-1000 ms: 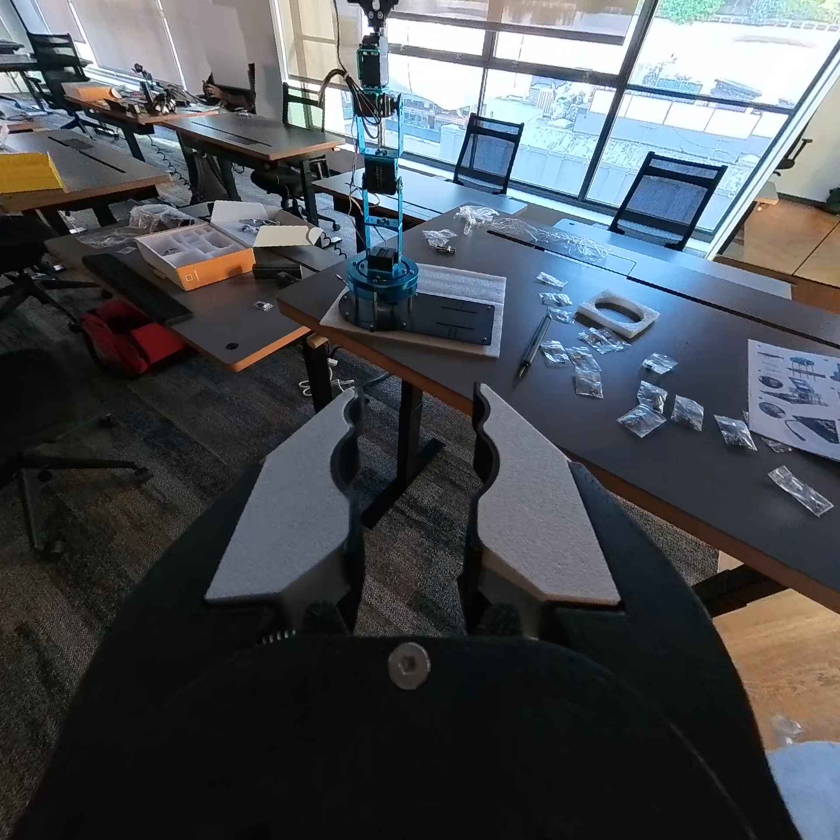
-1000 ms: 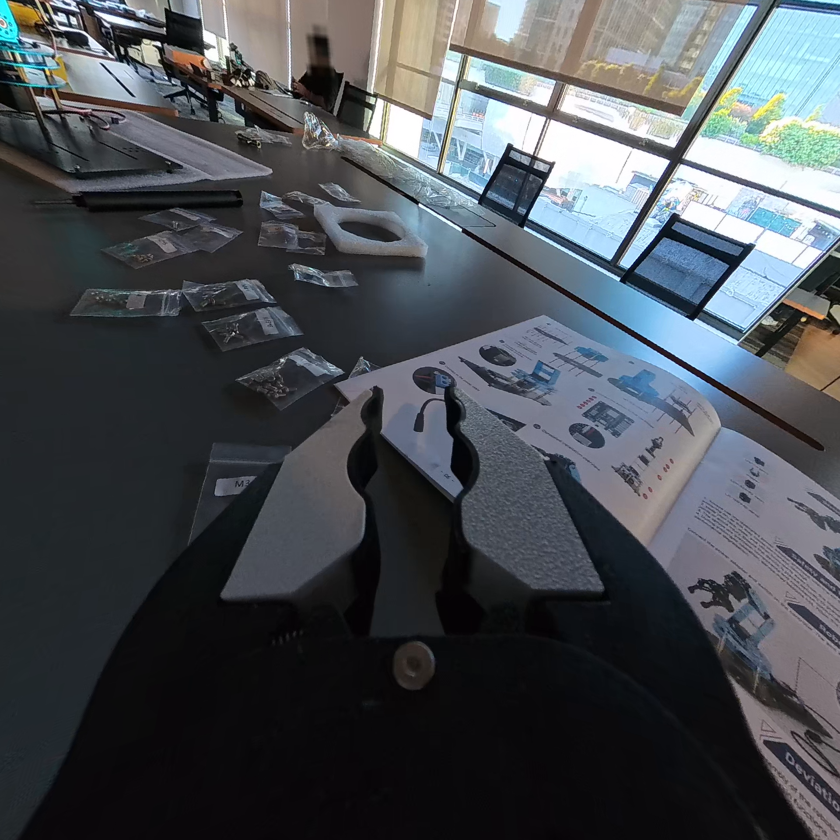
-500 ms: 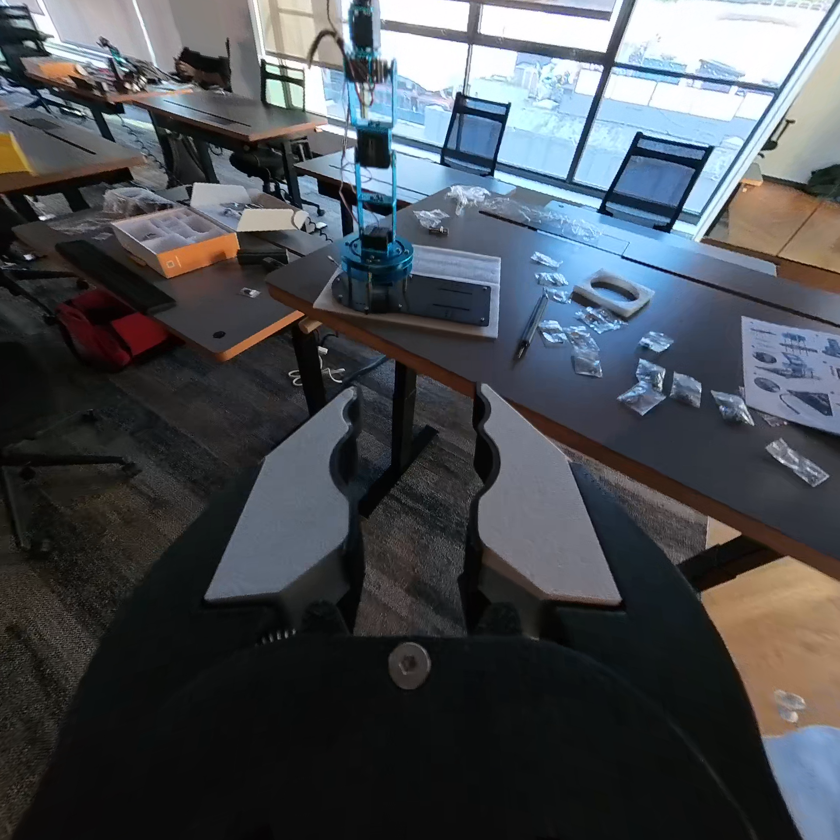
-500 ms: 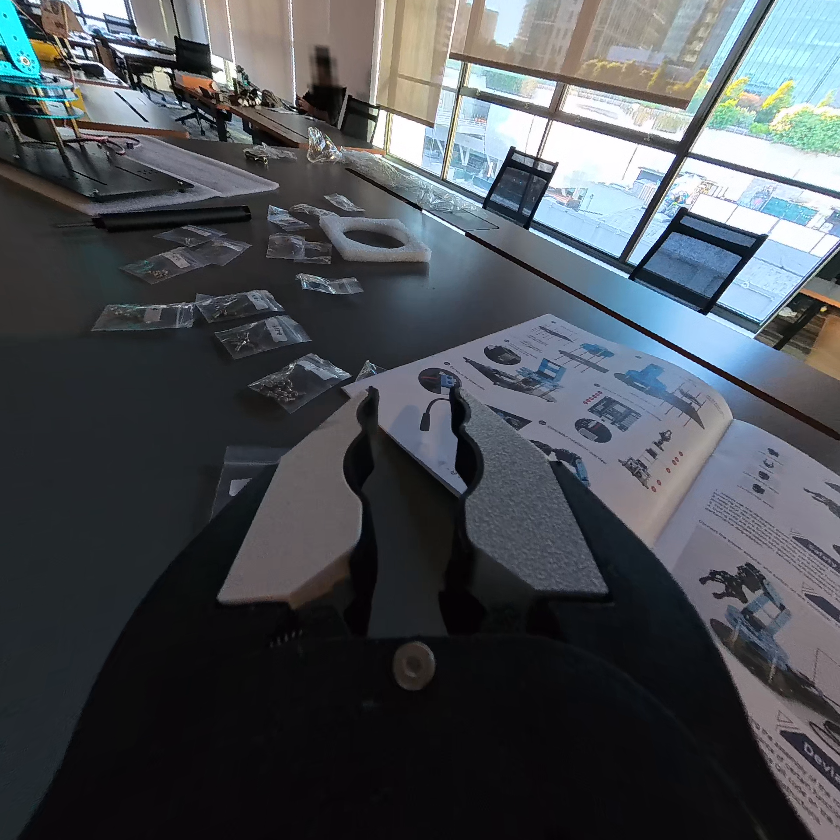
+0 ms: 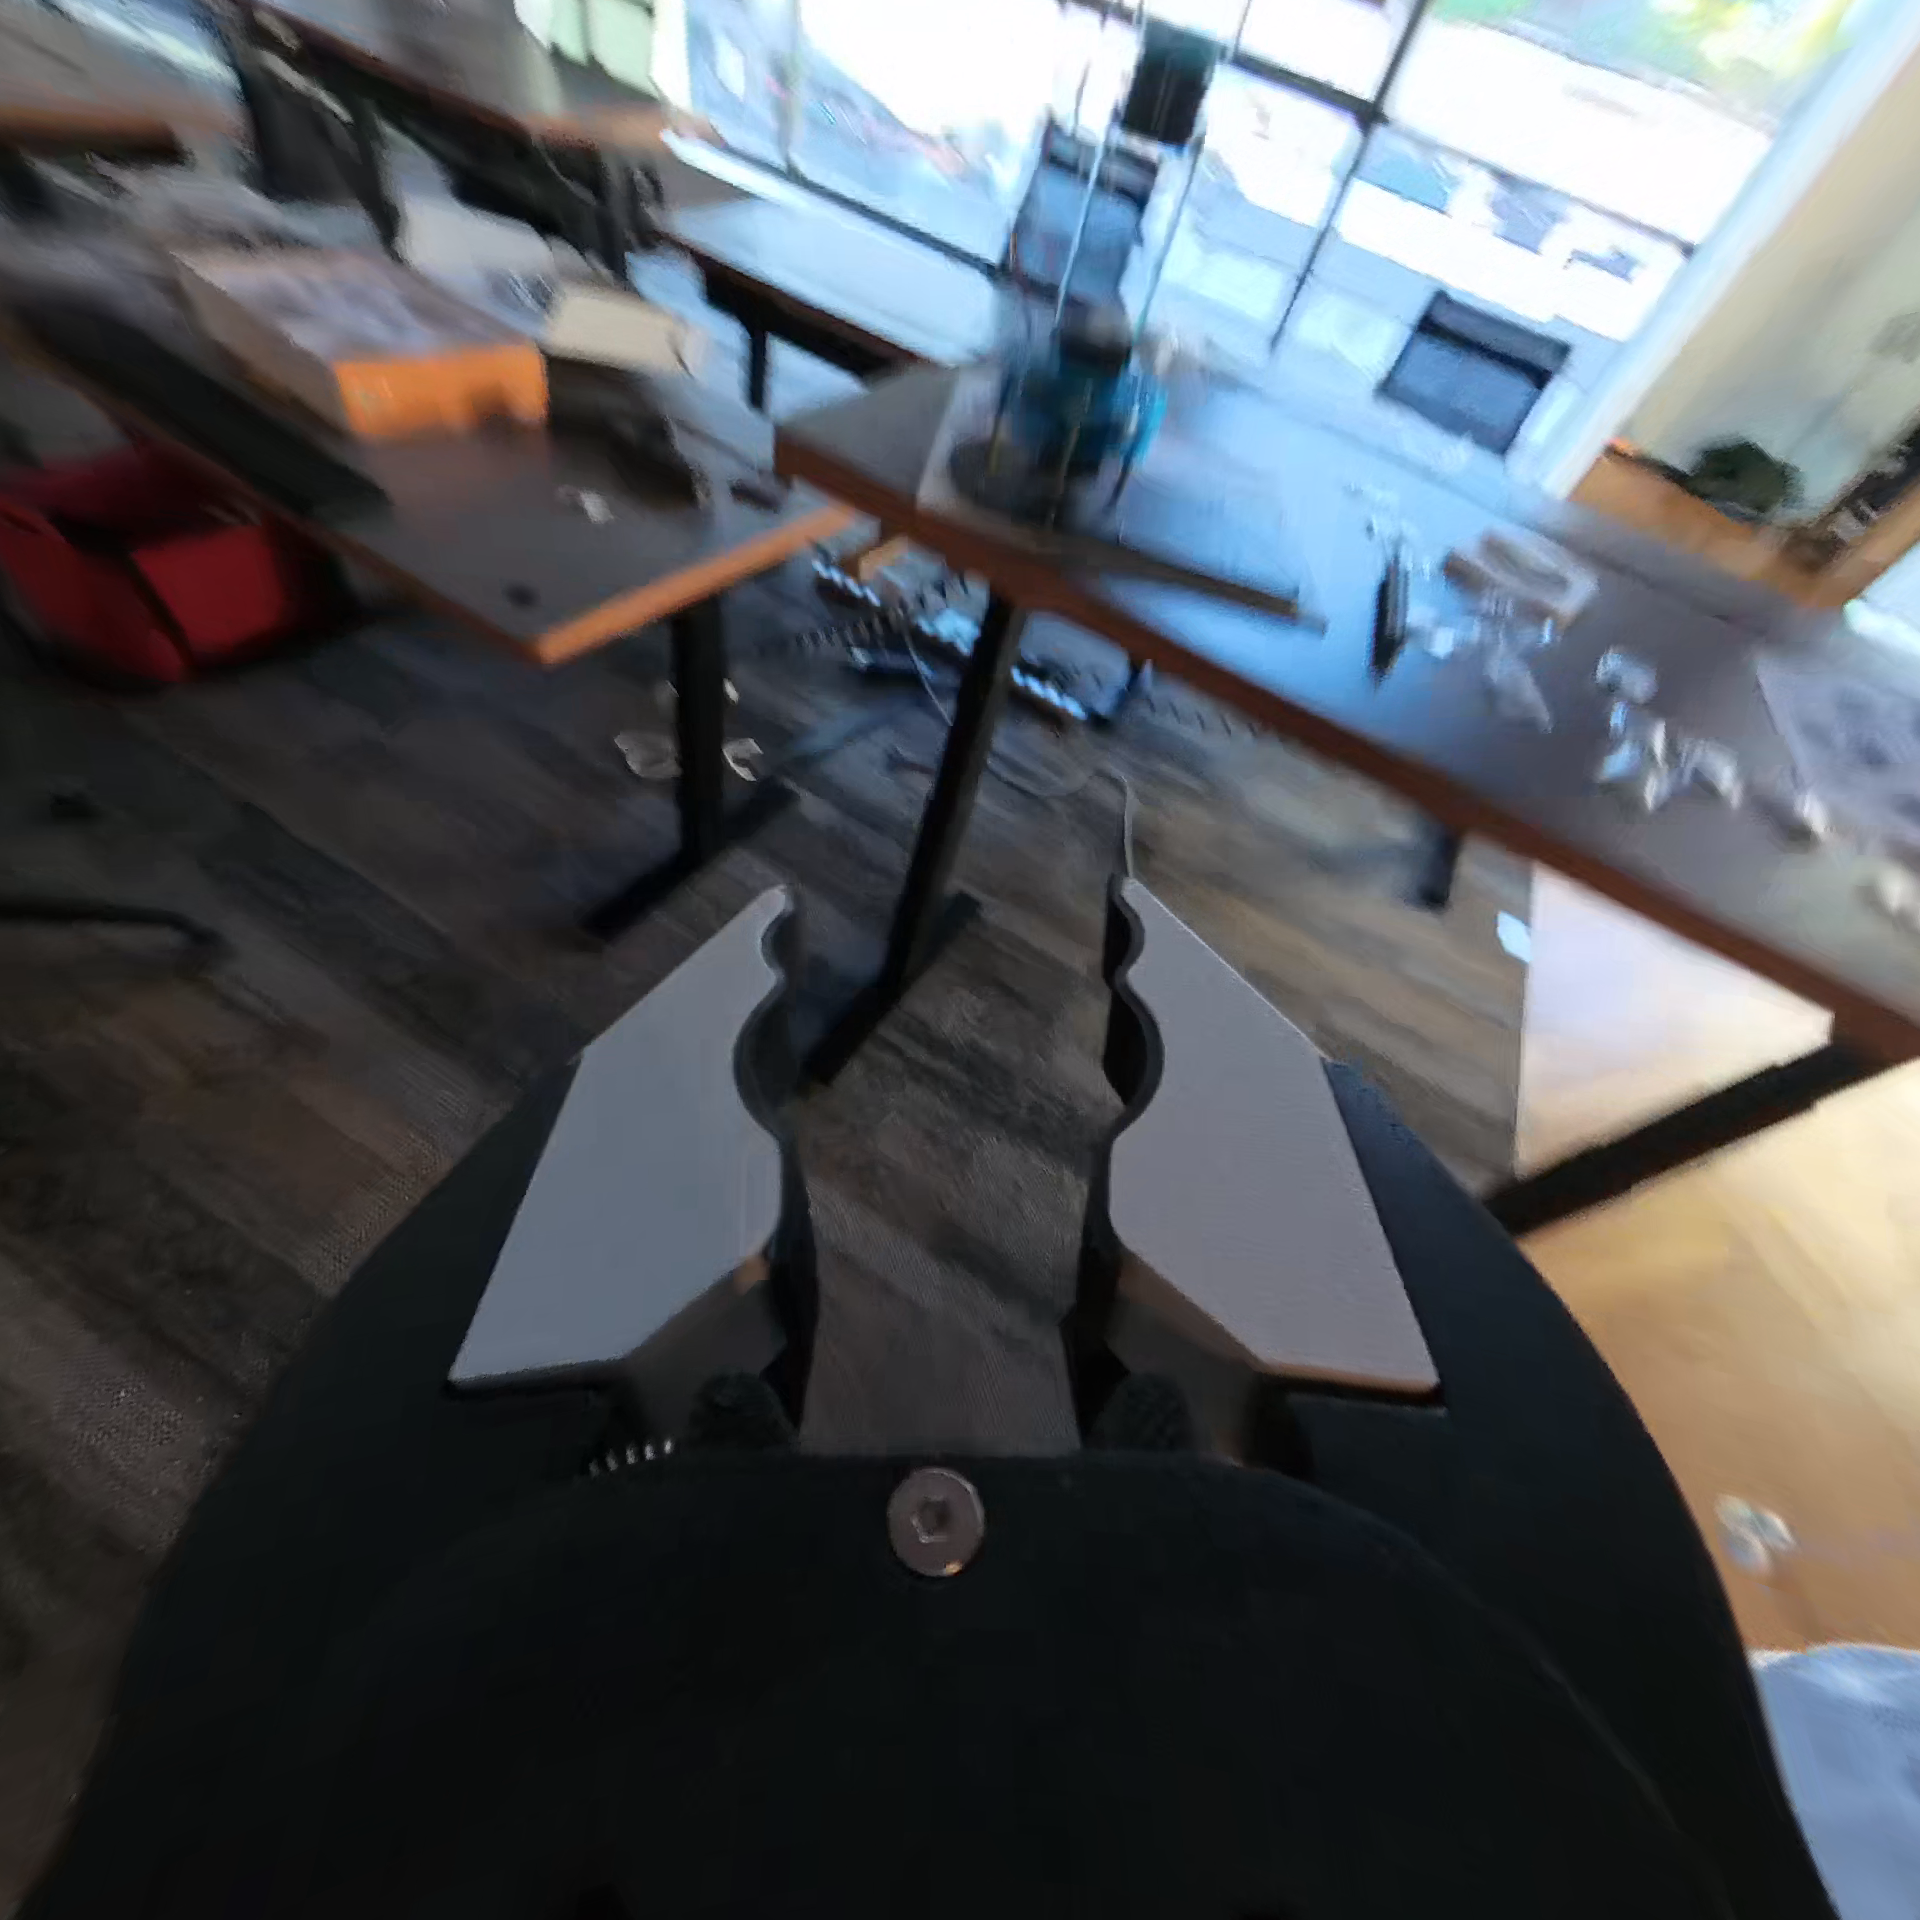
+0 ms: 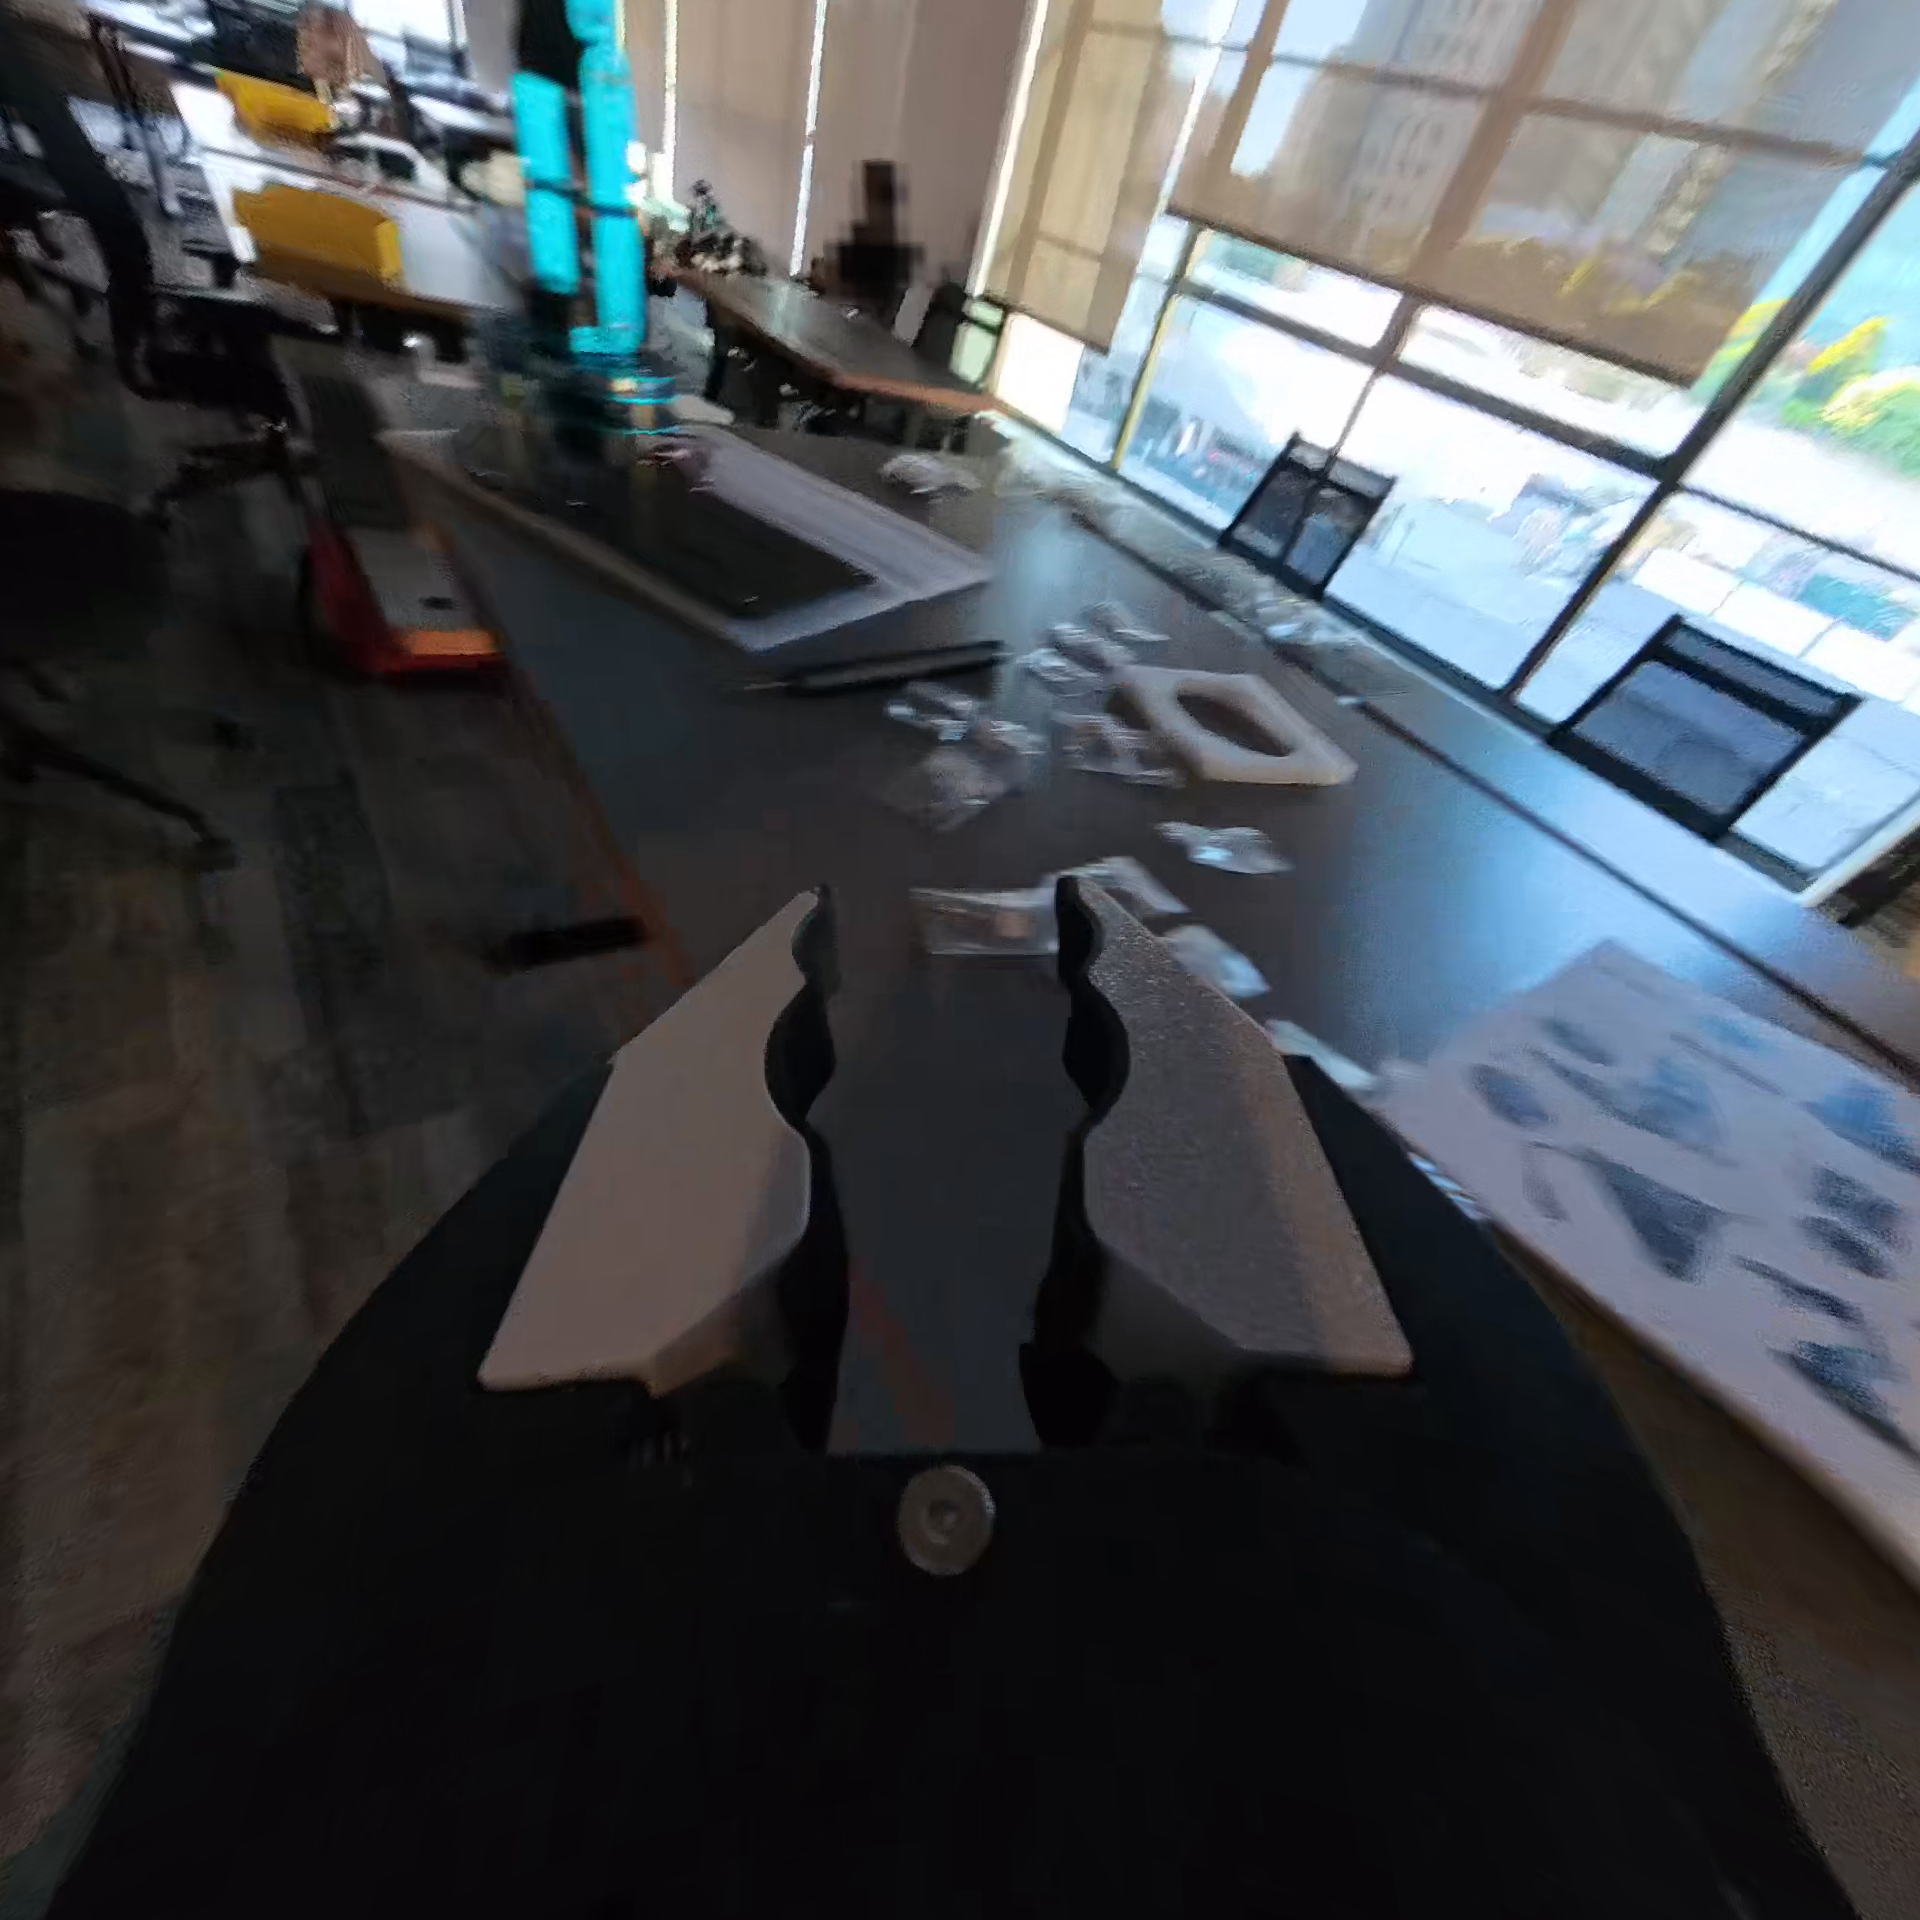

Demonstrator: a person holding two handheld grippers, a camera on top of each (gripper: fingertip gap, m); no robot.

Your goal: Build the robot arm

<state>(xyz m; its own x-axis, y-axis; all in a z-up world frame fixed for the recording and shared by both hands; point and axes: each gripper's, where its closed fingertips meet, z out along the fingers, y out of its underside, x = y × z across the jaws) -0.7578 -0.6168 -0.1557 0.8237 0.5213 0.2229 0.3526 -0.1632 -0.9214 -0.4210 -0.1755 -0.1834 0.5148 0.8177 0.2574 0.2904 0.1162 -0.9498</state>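
Both views are blurred by motion. My left gripper is open and empty, out over the carpet, well back from the dark table. On that table stands a small blue robot arm kit on a dark base plate. My right gripper is open and empty, above the near edge of the dark table. Several small clear bags of parts lie just beyond its fingertips. An open booklet lies to its right. The blue arm and a white foam ring stand farther off.
A lower desk at the left bears an orange-sided parts box. A red bag sits on the carpet. A black pen-like tool lies on the table. Black chairs stand by the windows. A blurred person is far off. Across from one pair of fingers to the other is roughly 55 centimeters.
Both grippers have pulled back from the table and swung quickly, blurring the views. The right gripper has left the booklet and its jaws have opened wider. The left stays open.
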